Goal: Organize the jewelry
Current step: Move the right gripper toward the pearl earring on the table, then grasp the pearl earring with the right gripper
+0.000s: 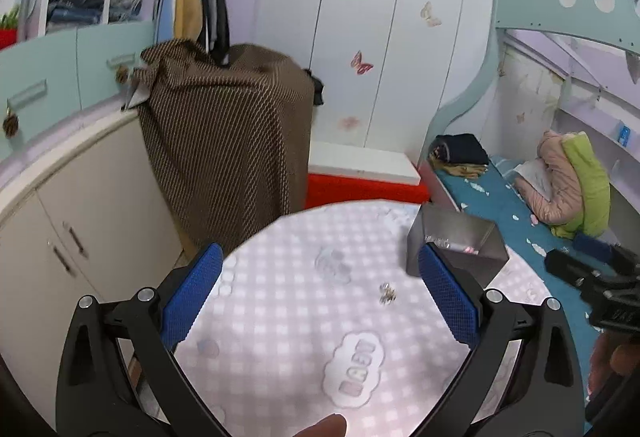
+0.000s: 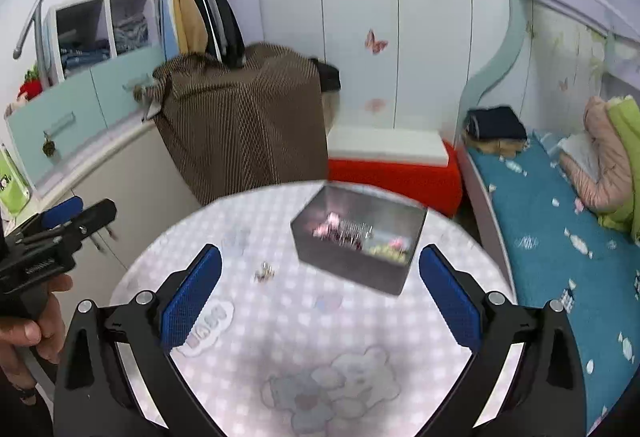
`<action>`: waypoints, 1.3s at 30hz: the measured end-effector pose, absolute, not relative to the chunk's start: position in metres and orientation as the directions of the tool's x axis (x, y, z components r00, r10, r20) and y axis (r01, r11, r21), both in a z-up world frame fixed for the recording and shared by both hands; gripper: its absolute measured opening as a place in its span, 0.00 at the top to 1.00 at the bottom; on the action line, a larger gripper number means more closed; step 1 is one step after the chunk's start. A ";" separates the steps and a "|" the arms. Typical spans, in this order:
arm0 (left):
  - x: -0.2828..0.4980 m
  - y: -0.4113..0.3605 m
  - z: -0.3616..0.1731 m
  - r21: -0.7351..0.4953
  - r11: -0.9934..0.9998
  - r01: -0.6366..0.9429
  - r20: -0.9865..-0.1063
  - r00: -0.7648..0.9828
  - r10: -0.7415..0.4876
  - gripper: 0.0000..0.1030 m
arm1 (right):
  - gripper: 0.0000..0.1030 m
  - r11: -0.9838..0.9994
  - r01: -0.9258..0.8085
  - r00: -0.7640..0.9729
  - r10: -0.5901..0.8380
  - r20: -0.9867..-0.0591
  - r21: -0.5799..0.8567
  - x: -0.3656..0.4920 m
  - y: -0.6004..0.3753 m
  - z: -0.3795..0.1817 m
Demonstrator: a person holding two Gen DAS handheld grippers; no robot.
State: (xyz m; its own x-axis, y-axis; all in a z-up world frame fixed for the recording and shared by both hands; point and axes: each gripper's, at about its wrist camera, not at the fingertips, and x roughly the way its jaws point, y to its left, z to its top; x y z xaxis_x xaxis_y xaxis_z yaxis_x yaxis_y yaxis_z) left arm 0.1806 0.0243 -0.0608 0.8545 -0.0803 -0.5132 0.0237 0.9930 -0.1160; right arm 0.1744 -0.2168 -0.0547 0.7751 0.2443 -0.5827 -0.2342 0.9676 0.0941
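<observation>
A small silver piece of jewelry lies on the round checked table, also in the right wrist view. A grey metal box stands at the table's far right; the right wrist view shows several pink and silver pieces inside it. My left gripper is open and empty above the table, the jewelry between its fingers. My right gripper is open and empty, hovering in front of the box. The left gripper's body shows at the left of the right wrist view.
A brown cloth-covered object stands behind the table. A red and white box sits on the floor. A bed with a blue sheet and folded clothes is at the right. Cabinets line the left.
</observation>
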 end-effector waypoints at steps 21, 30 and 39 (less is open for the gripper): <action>0.193 0.045 -0.116 -0.079 0.996 -0.043 -0.595 0.804 -0.012 0.05 | 0.25 0.950 -0.287 0.560 0.267 -0.784 0.119 0.243 -0.141 -0.159; 0.200 0.056 -0.124 -0.090 0.994 -0.058 -0.611 0.792 -0.009 0.05 | 0.53 0.946 -0.307 0.531 0.262 -0.806 0.106 0.259 -0.120 -0.178; 0.207 0.055 -0.126 -0.092 0.994 -0.054 -0.616 0.788 -0.014 0.05 | 0.86 0.932 -0.356 0.534 0.258 -0.805 0.063 0.257 -0.111 -0.179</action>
State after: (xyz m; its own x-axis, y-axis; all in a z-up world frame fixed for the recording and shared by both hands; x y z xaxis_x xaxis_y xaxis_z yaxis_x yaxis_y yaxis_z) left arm 0.2066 0.0552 -0.1260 0.7878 -0.0139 -0.6158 -0.0543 0.9943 -0.0919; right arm 0.2570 -0.1112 -0.1788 0.5341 0.2582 -0.8050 -0.3558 0.9324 0.0630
